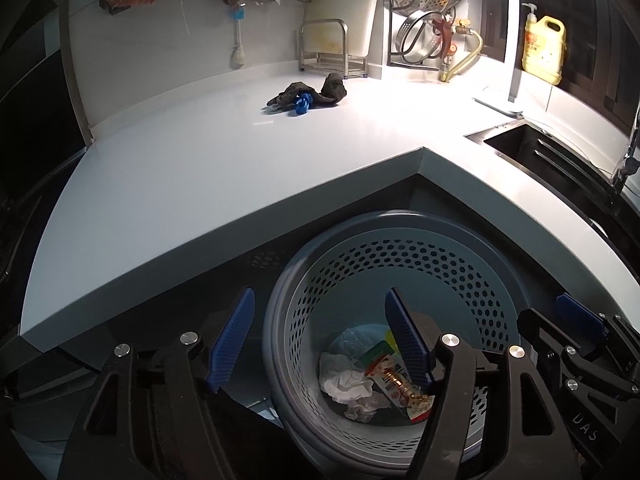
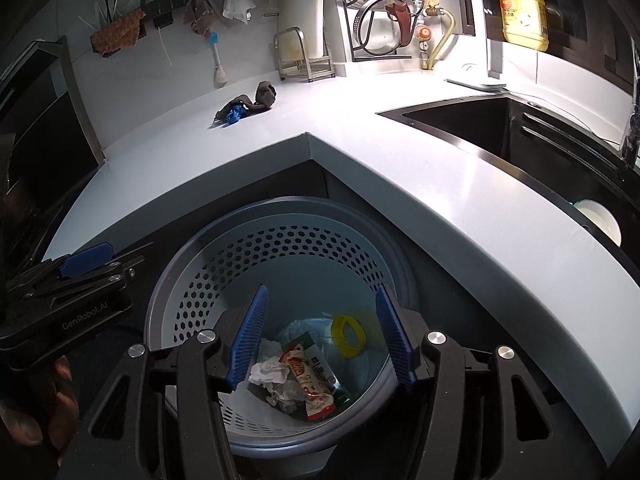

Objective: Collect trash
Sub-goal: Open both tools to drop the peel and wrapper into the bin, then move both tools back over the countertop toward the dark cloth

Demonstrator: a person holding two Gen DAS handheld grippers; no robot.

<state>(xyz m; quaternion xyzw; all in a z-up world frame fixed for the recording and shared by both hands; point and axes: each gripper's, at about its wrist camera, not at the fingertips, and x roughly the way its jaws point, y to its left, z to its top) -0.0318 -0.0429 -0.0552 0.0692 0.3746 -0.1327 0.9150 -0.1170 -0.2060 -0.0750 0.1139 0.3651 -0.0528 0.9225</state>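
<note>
Grey perforated plastic waste basket [image 2: 280, 264] stands on the floor in the inside corner of the pale grey L-shaped countertop [image 2: 460, 184], and both tools hang over its mouth. The left gripper [image 1: 320, 340] has its blue ribbed pads spread well apart with nothing between them; its right pad sits above the basket, its left pad outside the rim. The right gripper [image 2: 322, 332] is likewise parted, empty, and framed squarely over the basket's floor. No earlier view is given, so how the jaws came to this gap I leave unsaid.

Inside lie crumpled white tissue [image 2: 270, 376], a red and white snack wrapper [image 2: 310, 384], a yellow plastic ring [image 2: 347, 335] and some clear film. The wrapper is the one clearly elongated piece: in the right wrist view its long axis runs from upper left down to lower right, lying flat on the bottom over a green packet.

The drop looks finished, in my judgement. To do it well, keep both pairs of jaws wide and lift straight up so no pad catches the rim. What may remain is the dark crumpled rag with a blue plastic piece [image 1: 308, 96] far back on the counter, though whether it counts as trash is unclear.
</note>
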